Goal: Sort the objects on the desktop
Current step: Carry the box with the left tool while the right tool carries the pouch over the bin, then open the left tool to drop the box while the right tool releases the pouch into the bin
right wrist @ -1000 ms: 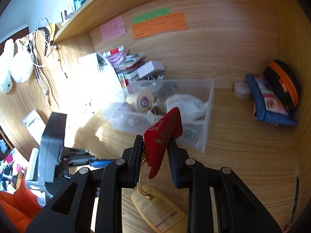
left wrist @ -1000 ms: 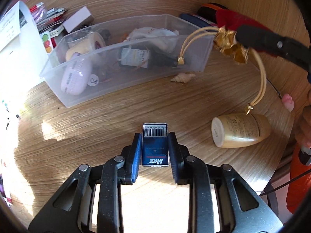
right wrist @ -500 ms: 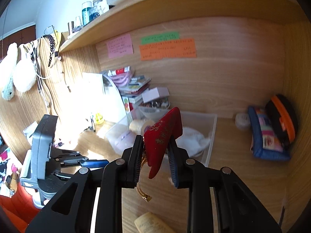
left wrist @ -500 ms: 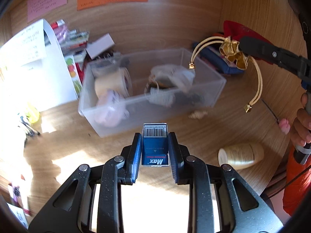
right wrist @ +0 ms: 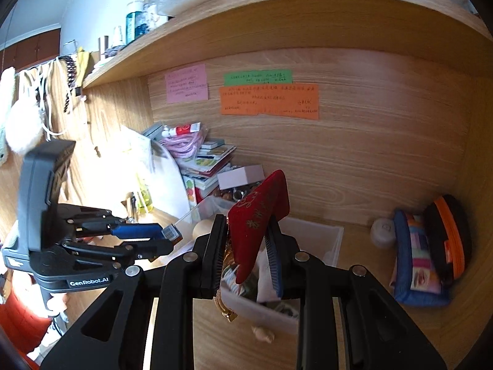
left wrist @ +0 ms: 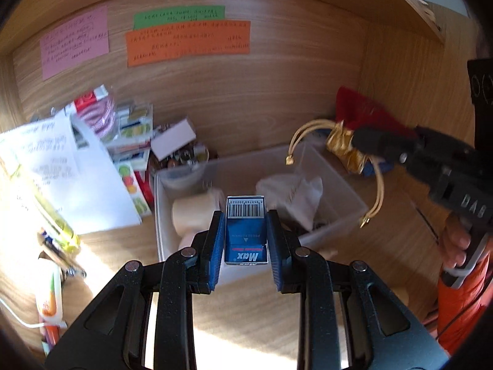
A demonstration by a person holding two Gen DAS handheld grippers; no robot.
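Observation:
My left gripper (left wrist: 245,231) is shut on a small blue Max staple box (left wrist: 246,234) with a barcode on its top, held in the air just in front of the clear plastic bin (left wrist: 332,166). My right gripper (right wrist: 248,246) is shut on a red drawstring pouch (right wrist: 260,215) with gold trim; its gold cords (left wrist: 380,191) dangle over the bin's right end. In the right wrist view, the left gripper (right wrist: 168,239) and the staple box (right wrist: 144,231) hang at the left, near the bin (right wrist: 329,246). The bin holds a tape roll (left wrist: 191,214) and white cloth (left wrist: 295,197).
A heap of papers, booklets and a white box (left wrist: 172,137) lies left of the bin. Coloured notes (left wrist: 188,41) stick to the back wall. A blue pouch (right wrist: 416,265), an orange-striped case (right wrist: 446,237) and a small round jar (right wrist: 382,231) sit at the right corner. A shelf (right wrist: 277,18) overhangs.
Both grippers have risen and tilted up, each keeping its object. The bin has dropped lower in both views and the wall notes and shelf have come into sight. The lotion bottle has left view.

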